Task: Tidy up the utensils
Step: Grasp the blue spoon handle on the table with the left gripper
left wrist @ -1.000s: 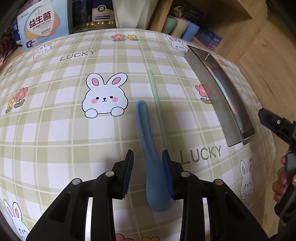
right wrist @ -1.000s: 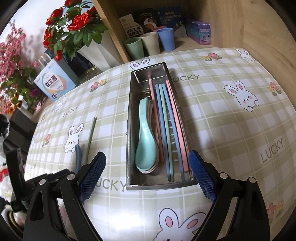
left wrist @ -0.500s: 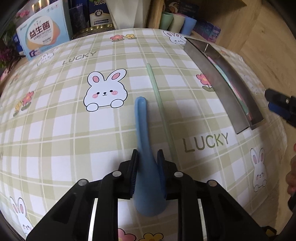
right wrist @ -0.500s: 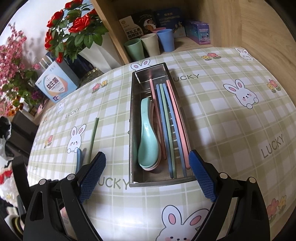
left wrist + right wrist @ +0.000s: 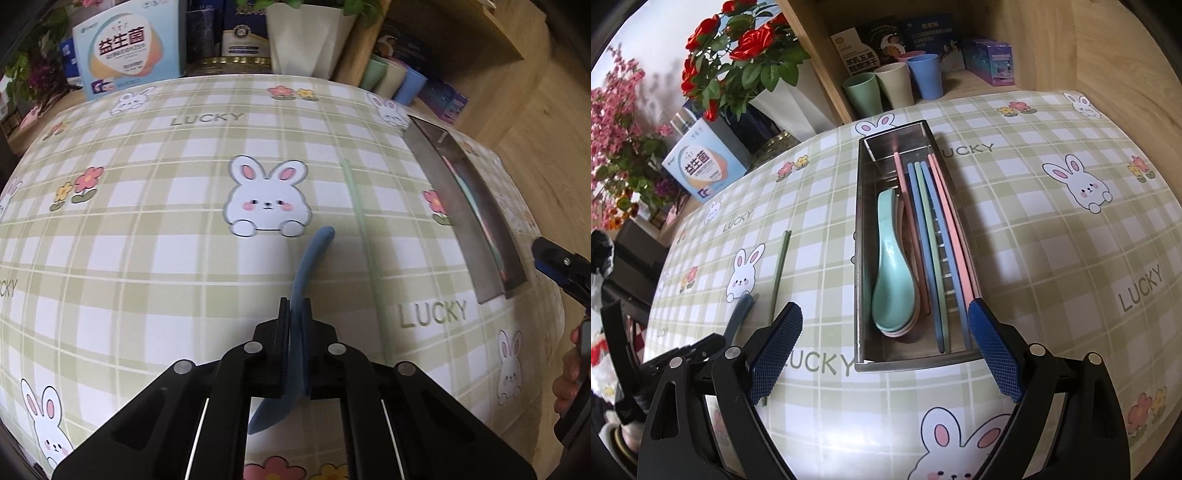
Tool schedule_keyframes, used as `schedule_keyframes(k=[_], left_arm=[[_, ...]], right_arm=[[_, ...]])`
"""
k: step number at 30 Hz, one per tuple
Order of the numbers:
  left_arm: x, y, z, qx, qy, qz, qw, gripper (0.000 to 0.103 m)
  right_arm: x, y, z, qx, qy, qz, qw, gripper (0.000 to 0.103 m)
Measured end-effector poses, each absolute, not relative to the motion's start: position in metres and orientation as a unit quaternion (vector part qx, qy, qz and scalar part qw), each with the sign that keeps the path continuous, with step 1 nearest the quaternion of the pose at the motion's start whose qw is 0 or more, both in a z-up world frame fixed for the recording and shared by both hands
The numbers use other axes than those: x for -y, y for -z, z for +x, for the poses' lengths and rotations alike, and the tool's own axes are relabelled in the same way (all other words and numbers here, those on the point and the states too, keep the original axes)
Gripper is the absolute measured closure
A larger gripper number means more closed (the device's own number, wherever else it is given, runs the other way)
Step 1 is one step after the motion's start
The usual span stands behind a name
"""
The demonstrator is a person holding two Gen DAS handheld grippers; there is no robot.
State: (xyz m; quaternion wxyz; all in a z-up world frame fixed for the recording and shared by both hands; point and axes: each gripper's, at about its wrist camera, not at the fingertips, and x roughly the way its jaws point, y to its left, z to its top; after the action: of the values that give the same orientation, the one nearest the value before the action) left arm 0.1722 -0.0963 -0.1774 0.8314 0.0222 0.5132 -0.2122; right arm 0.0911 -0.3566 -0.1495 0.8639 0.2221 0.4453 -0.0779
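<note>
the left gripper (image 5: 295,332) has its fingers pinched tight on the blue spoon (image 5: 308,266), gripping it near the bowl end; the handle tip points away toward 12 o'clock and tilts slightly to 1 o'clock, and the bowl hangs below the pads at 6 o'clock. whether the spoon has cleared the tablecloth (image 5: 147,258) i cannot tell for sure, though its tilt suggests it is coming off the surface.

just beside the spoon, at about 2 o'clock from the left fingers, a single green chopstick (image 5: 360,218) lies flat on the cloth, apart from the spoon.

the right gripper (image 5: 884,354) has its fingers spread wide and holds nothing; it hovers at the near end of the metal tray (image 5: 862,240), which sits at 12 o'clock from it.

inside the tray, a mint spoon (image 5: 894,273) is nested on top of other spoons on the left side, and pink, blue and green chopsticks (image 5: 932,236) lie lengthwise on the right.

judged from this, most of the sorting is done. left to do: carry the blue spoon to the tray's spoon stack, then fetch the loose green chopstick and lay it with the others.
</note>
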Motion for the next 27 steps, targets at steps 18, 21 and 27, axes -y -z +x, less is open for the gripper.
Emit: schedule_keyframes(k=[18, 21, 27], left_arm=[[0.117, 0.180, 0.163, -0.536, 0.272, 0.031, 0.798, 0.074], [0.118, 0.180, 0.165, -0.537, 0.281, 0.035, 0.795, 0.074], [0.116, 0.176, 0.169, -0.528, 0.285, 0.038, 0.799, 0.074]], right_arm=[[0.360, 0.150, 0.089, -0.444, 0.081, 0.227, 0.863, 0.015], [0.360, 0.150, 0.089, -0.444, 0.081, 0.227, 0.863, 0.015], [0.358, 0.149, 0.089, -0.444, 0.081, 0.224, 0.864, 0.015]])
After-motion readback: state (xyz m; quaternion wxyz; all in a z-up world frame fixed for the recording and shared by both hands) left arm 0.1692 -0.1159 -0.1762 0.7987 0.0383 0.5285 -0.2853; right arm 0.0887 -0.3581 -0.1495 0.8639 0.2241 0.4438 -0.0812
